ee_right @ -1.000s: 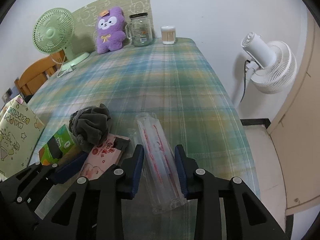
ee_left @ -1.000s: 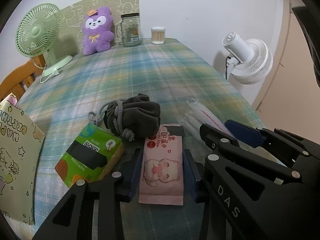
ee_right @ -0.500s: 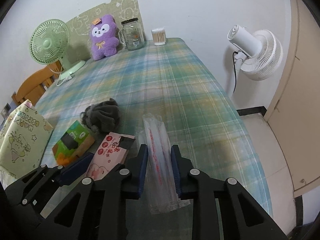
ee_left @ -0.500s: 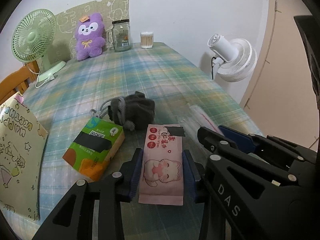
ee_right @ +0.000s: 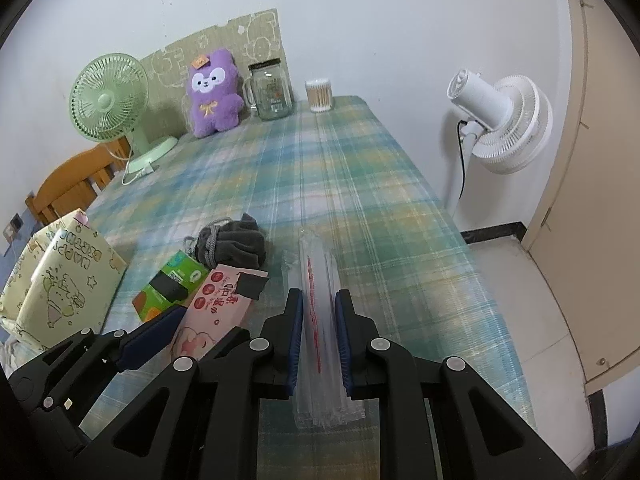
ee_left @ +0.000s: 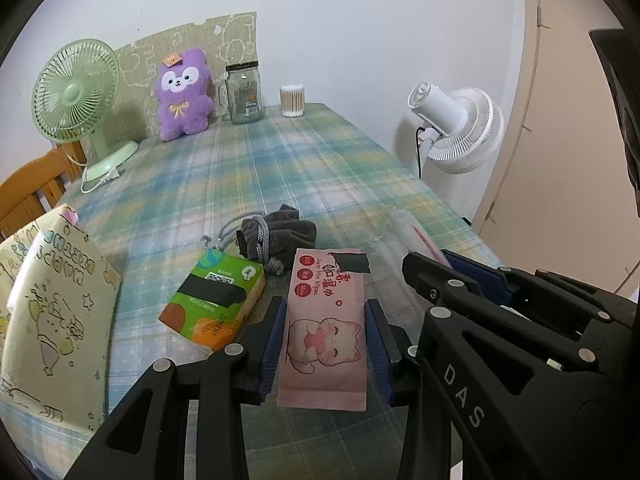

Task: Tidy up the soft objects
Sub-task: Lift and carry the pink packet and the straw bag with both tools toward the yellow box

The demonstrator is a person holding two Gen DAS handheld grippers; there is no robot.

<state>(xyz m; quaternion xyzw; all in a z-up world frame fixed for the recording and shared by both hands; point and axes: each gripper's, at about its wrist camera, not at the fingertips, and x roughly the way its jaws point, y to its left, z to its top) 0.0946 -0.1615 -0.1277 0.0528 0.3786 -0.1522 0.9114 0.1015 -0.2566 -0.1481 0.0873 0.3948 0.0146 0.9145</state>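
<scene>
Tilting steeply down toward the plaid table (ee_left: 280, 168), both grippers work side by side. The left gripper (ee_left: 324, 344) has its blue pads clamped on the sides of a pink wipes pack (ee_left: 326, 320), which sits beside a green tissue pack (ee_left: 212, 300) and a grey drawstring pouch (ee_left: 276, 236). The right gripper (ee_right: 319, 344), just right of it, is squeezed tight on a clear straw packet (ee_right: 320, 320) at the table's near edge.
</scene>
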